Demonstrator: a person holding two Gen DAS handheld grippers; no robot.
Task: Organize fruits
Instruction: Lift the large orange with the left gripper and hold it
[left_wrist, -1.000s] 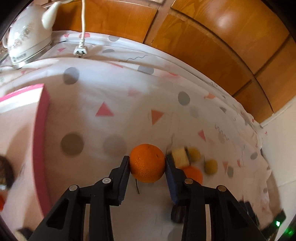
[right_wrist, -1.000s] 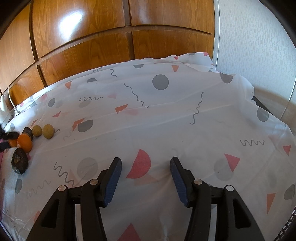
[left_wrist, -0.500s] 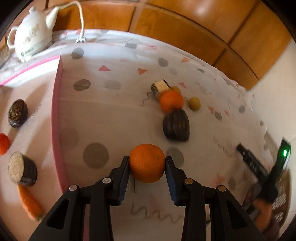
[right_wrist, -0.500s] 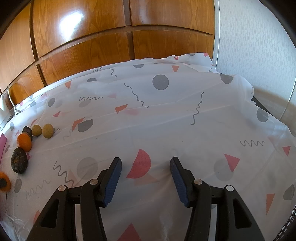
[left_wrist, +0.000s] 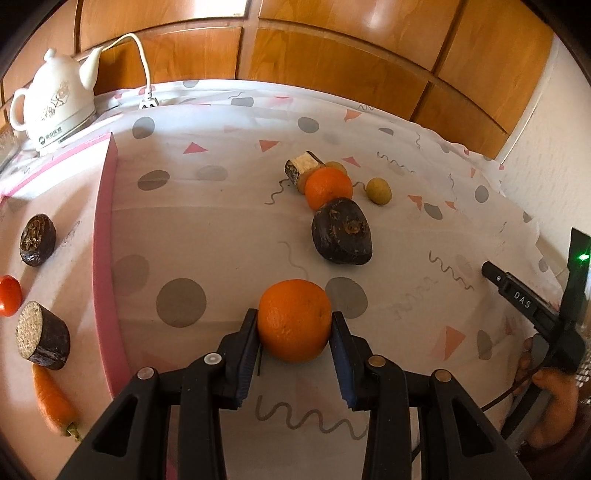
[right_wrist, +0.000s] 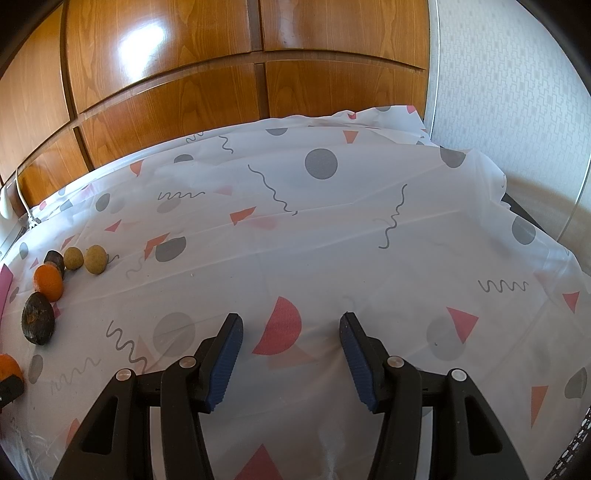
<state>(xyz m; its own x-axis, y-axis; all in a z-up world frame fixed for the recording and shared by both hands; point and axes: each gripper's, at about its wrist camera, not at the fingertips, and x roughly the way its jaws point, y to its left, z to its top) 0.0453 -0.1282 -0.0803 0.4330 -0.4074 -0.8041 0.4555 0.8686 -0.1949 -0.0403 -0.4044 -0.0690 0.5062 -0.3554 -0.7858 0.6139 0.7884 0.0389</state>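
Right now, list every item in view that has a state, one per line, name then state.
Left gripper: shut on the held orange.
Right gripper: open, holding nothing.
Second orange: loose on the tablecloth.
Dark round fruit: lying on the cloth.
Cut dark piece: on the pink tray.
Carrot: lying on the tray.
Kettle: upright.

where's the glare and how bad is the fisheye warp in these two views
Left wrist view: a soft glare patch on the wooden panels up top, their edges bowed; the orange in the left tongs stays sharp. Right wrist view: a stronger bright reflection on the panels at upper left, panel seams curving, corners vignetted black; the open right tongs look crisp.
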